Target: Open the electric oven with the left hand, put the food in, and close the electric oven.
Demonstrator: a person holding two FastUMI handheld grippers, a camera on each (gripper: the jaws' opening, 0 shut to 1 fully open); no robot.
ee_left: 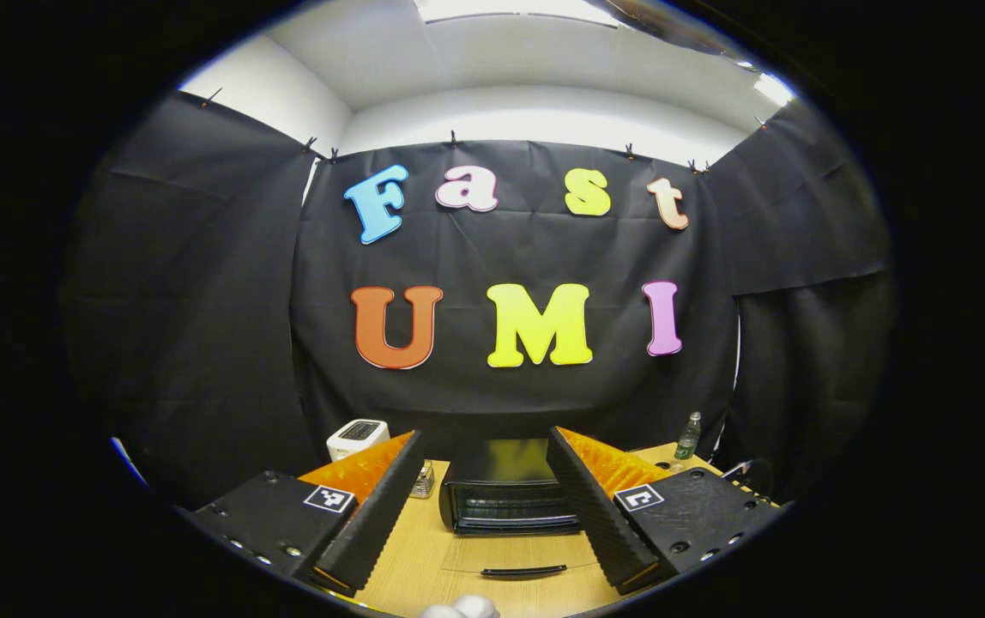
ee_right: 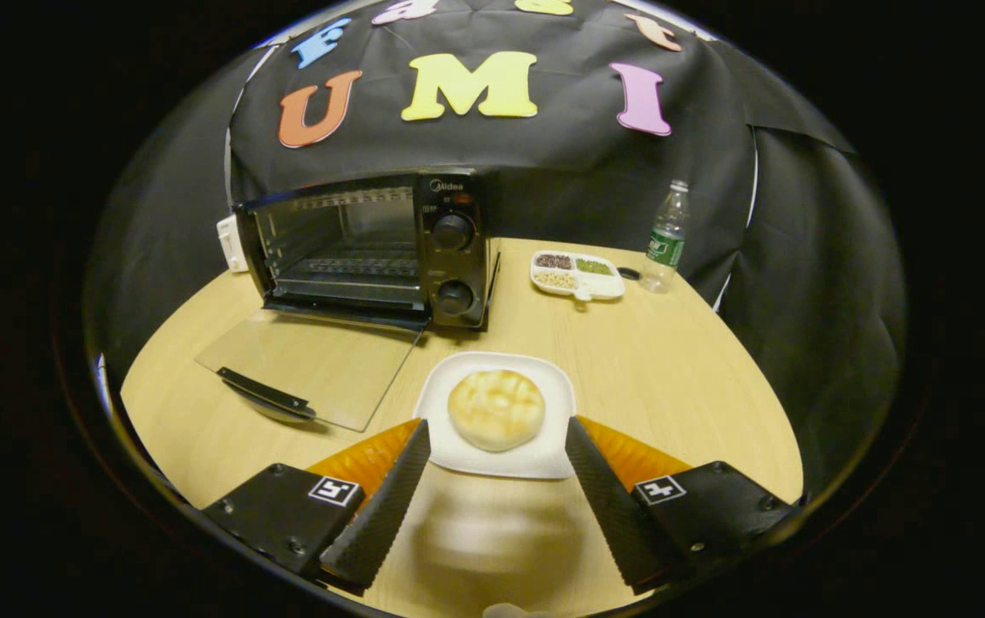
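A round light-wood table (ee_right: 673, 369) stood inside a booth hung with black cloth. On it, in the right gripper view, the black electric oven with two round knobs (ee_right: 372, 249) sat at about eleven o'clock from the plate, its glass door with a dark bar handle (ee_right: 308, 365) folded flat down onto the tabletop, the wire rack inside exposed. The food, a round golden bun (ee_right: 497, 409), lay on a white square plate (ee_right: 535, 459) just in front of the oven's knob side. The right gripper (ee_right: 497, 446) hung over the near edge of the plate with its jaws spread wide, the bun between and just beyond the tips, untouched. At one o'clock from the plate were a white divided dish of grains (ee_right: 578, 275) and a clear plastic bottle (ee_right: 666, 236). In the left gripper view the left gripper (ee_left: 484, 451) was held open and empty, facing the oven at twelve o'clock, with a white toaster (ee_left: 357, 438) at ten o'clock.
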